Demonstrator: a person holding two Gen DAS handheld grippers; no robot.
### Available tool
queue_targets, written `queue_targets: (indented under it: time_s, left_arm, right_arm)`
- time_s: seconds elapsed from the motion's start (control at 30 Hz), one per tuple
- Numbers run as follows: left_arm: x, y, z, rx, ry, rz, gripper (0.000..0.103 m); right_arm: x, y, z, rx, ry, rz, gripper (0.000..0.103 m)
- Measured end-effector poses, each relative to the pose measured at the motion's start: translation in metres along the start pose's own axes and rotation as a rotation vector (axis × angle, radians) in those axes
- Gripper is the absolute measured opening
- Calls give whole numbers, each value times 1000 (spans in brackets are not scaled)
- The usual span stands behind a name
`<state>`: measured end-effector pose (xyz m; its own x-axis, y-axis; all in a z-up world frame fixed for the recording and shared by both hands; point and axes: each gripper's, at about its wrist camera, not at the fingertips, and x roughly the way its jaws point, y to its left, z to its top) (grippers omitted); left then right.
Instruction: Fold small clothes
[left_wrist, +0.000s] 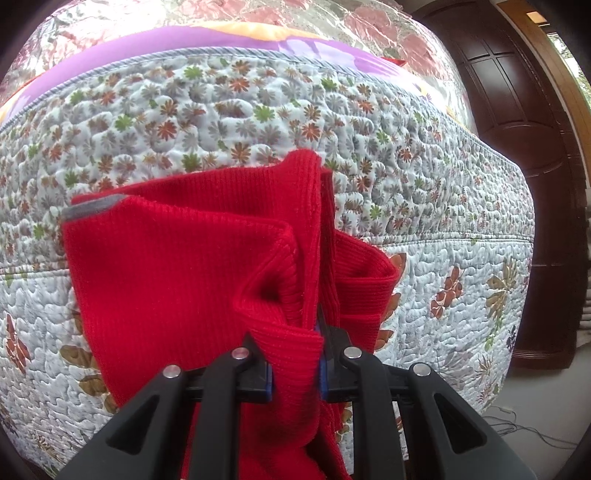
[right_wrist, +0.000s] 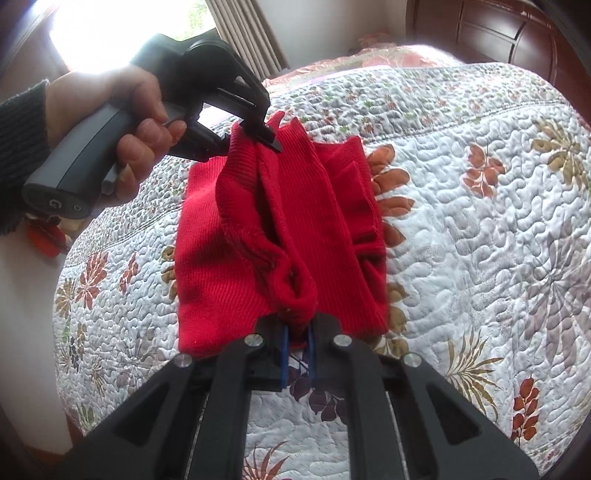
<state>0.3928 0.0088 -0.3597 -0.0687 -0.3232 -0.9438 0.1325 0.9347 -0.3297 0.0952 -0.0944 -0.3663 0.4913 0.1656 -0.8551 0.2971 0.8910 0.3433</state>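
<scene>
Both grippers pinched the red sweater (right_wrist: 236, 266) over the quilt (right_wrist: 480, 221). The left gripper (left_wrist: 295, 365) and right gripper (right_wrist: 297, 343) held opposite ends, apparently to carry a fold across.

Floral quilted bedspread (right_wrist: 480, 221) over bed; purple sheet (left_wrist: 184, 40) behind; dark wooden door (left_wrist: 517, 147); beige curtains (right_wrist: 243, 33).

We're looking at 1 red knit garment (right_wrist: 229, 236), lying on 1 floral quilted bedspread (right_wrist: 480, 206). 2 grippers are showing: the right gripper (right_wrist: 295, 343) and the left gripper (right_wrist: 255, 136). 1 hand (right_wrist: 122, 122) is showing, and 1 dark wooden door (left_wrist: 517, 147).
</scene>
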Motion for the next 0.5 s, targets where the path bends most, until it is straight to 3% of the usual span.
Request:
queue_targets:
  time_s: [0.5]
  left_arm:
    - [21,-16,-4,-30,-79,148,16]
  right_arm:
    - [16,-50,-8,167,46,145,6]
